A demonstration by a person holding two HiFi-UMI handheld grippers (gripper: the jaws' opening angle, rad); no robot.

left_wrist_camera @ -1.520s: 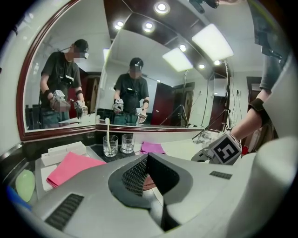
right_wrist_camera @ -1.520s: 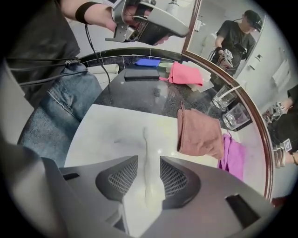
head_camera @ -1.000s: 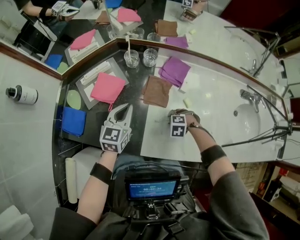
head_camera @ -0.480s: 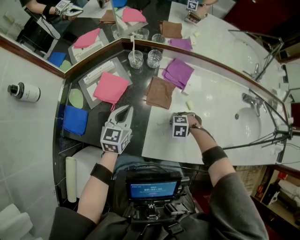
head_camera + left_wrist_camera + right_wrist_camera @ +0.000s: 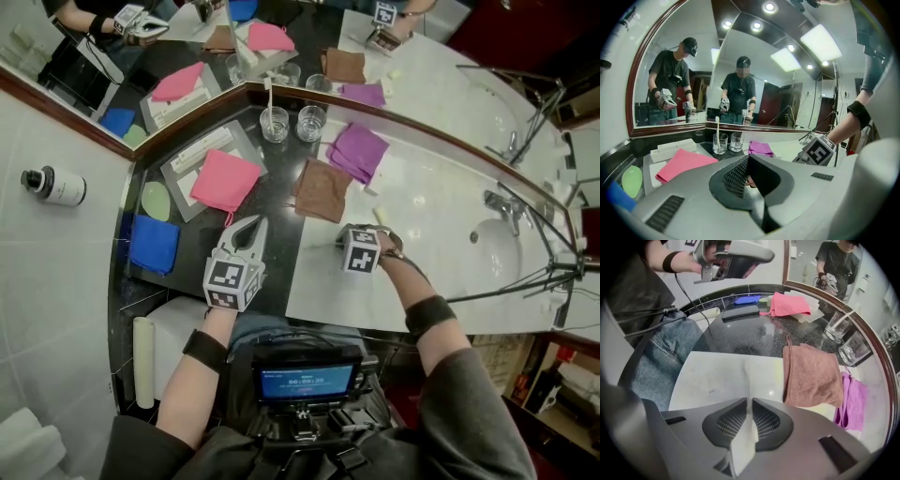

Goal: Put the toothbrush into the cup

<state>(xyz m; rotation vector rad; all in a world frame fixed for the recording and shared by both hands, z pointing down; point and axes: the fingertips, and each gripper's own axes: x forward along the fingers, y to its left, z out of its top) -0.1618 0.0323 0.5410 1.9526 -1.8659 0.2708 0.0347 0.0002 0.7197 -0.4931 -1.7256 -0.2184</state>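
Observation:
A white toothbrush (image 5: 746, 373) lies on the white counter, its bristled end pointing away from me. My right gripper (image 5: 749, 401) points steeply down and is shut on its handle; its jaws have just been closing around it. In the head view this gripper (image 5: 349, 246) sits just below the brown cloth. Two clear glass cups stand at the back by the mirror: the left cup (image 5: 275, 124) has a white toothbrush standing in it, the right cup (image 5: 311, 123) is empty. My left gripper (image 5: 253, 225) hovers shut and empty over the dark counter.
A brown cloth (image 5: 322, 190) and a purple cloth (image 5: 357, 150) lie between the right gripper and the cups. A pink cloth (image 5: 226, 180) rests on a grey tray, with a blue cloth (image 5: 154, 244) and green disc (image 5: 155, 201) at left. A sink (image 5: 497, 246) is at right.
Both grippers stay almost where they were. The head view has shifted slightly, so everything on the counter sits a little lower in the picture.

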